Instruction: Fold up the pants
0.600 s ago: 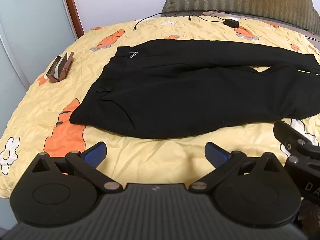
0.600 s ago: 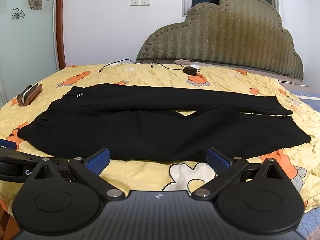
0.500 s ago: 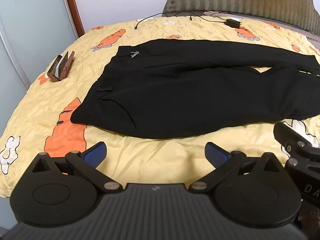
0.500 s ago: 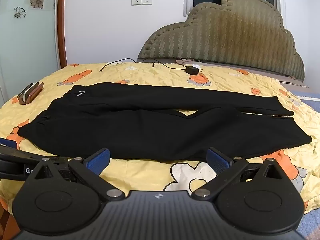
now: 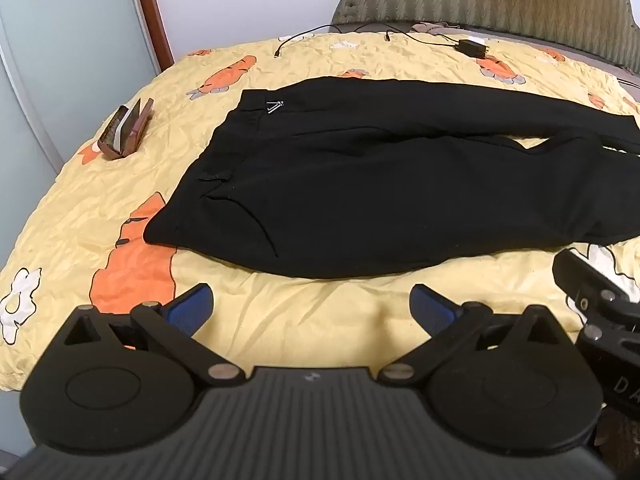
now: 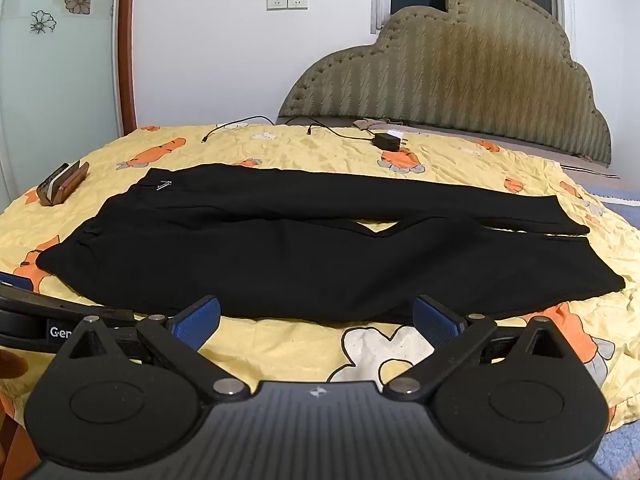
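At the far left of the bed [image 5: 60, 216] a brown case [image 5: 126, 128] lies on the yellow sheet, well apart from the pants [image 5: 380, 192]. The pants lie flat across the middle, waist to the left, legs running right, the far leg partly overlapped by the near one with a sliver of sheet showing between them toward the cuffs [image 6: 576, 236]. Far behind, a charger [image 6: 387, 140] and its cable rest near the headboard [image 6: 460, 72].

The left gripper [image 5: 312, 304] hovers over bare sheet just near of the waist end, its blue pads spread wide and holding nothing. The right gripper [image 6: 316, 314] sits further right, near the hem of the near leg's mid-section, jaws likewise wide apart and empty. No fold has begun.

Risks, as I judge them: the fabric is dark and limp, so a pinch at the near edge could catch only the top layer and leave the lower one behind, skewing the fold. Pads may also grab the crumpled sheet along with the cloth and drag it. The legs are not aligned, so folding without squaring them would lock in an uneven stack. Uneven lifting by the two grippers would twist the waist.
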